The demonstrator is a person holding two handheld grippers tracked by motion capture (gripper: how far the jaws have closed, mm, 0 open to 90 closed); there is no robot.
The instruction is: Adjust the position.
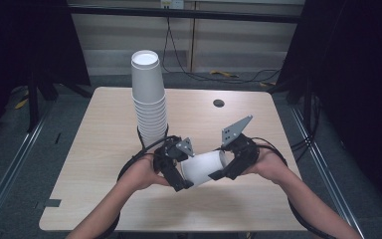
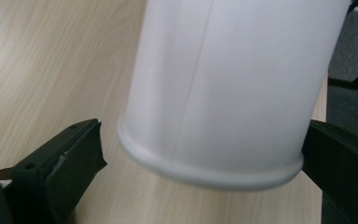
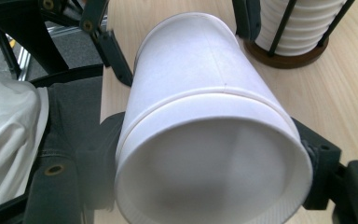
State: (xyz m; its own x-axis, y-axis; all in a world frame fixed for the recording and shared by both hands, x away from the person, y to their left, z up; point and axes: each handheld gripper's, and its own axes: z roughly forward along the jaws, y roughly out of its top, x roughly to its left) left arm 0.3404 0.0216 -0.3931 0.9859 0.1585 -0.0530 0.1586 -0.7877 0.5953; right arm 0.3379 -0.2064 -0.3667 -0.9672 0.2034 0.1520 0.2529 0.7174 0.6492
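Note:
A white paper cup point(image 1: 204, 167) lies on its side in the air just above the table, between my two grippers. My right gripper point(image 1: 224, 167) is shut on its base end; in the right gripper view the cup point(image 3: 205, 116) has its base toward the camera, with my jaws point(image 3: 209, 154) pressed on either side. My left gripper point(image 1: 186, 174) stands open around the rim end. In the left gripper view the rolled rim of the cup point(image 2: 223, 84) sits between the spread jaws point(image 2: 200, 144), with a gap at the left one.
A tall stack of white cups point(image 1: 149, 99) stands in a wire holder on a round brown base point(image 3: 284, 58) just behind the left gripper. The wooden table point(image 1: 104, 149) has a small dark hole point(image 1: 219, 103) at the back.

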